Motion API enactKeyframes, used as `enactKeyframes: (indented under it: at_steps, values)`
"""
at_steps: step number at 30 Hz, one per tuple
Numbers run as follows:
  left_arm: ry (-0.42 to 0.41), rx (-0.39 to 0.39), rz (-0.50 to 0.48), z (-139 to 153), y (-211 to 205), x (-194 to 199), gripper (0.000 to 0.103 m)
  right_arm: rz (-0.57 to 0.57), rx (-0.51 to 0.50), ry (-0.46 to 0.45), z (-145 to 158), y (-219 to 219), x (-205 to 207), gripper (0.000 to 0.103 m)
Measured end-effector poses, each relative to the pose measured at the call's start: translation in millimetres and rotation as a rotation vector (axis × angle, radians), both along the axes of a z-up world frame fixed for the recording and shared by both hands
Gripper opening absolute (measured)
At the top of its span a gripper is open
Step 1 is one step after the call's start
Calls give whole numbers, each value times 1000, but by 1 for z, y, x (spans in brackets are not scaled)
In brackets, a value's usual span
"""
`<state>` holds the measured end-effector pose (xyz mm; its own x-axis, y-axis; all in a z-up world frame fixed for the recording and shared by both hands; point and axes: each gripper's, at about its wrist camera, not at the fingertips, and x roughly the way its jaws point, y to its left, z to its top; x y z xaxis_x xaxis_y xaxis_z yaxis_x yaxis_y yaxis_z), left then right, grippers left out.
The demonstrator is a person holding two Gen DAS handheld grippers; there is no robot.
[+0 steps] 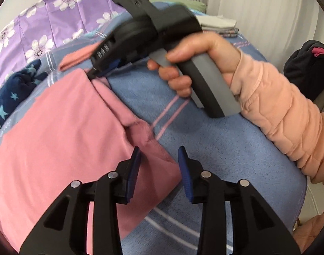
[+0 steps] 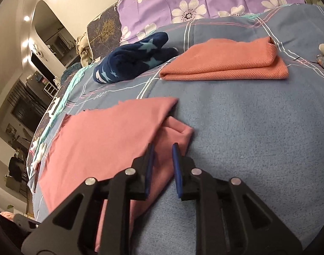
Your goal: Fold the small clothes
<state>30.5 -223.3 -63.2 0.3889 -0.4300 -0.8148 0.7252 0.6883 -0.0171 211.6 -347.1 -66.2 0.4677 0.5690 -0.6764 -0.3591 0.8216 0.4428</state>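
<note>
Fingers (image 1: 136, 170) of both grippers are standing apart over the pink cloth (image 1: 55, 138), holding nothing; they should be pinching matching corners evenly.

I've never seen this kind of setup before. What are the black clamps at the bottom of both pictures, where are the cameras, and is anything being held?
No robot here: a person holds a hand-held gripper in each hand, and each gripper carries a wide-angle camera looking along its two fingers. One picture is from the left gripper, the other from the right gripper. The left view also shows the person's right hand, in a peach sleeve, around the other tool's handle. On a blue blanket lie a pink cloth folded over, a folded orange cloth and a navy star-patterned garment. Both grippers stand open over the pink cloth's edge; neither pinches anything.
</note>
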Motion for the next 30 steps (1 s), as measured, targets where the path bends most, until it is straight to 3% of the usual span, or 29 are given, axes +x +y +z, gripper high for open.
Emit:
enactKeyframes:
  at_steps: [5, 8, 14, 18, 20, 24, 26, 30]
  values:
    - [-10, 22, -88, -10, -11, -5, 37, 9, -51, -21, -6, 5, 0, 18]
    - [13, 6, -125, -8, -10, -9, 37, 9, -31, -14, -7, 2, 2, 18]
    - [-31, -18, -89, 11, 4, -23, 37, -28, 116, 20, -2, -18, 5, 21]
    - [-60, -15, -10, 11, 19, -14, 38, 11, 133, 14, 6, -16, 1, 24]
    - [-9, 27, -1, -8, 20, -3, 38, 72, 41, 37, 2, -1, 0, 24]
    - [37, -46, -5, -11, 24, 4, 38, 54, -187, -78, -2, 24, -6, 16]
    - [30, -42, -20, -11, 24, 2, 38, 30, -250, -119, -1, 29, -8, 16]
    - [30, -70, -22, -13, 27, 3, 39, 27, -260, -116, -4, 31, -8, 16]
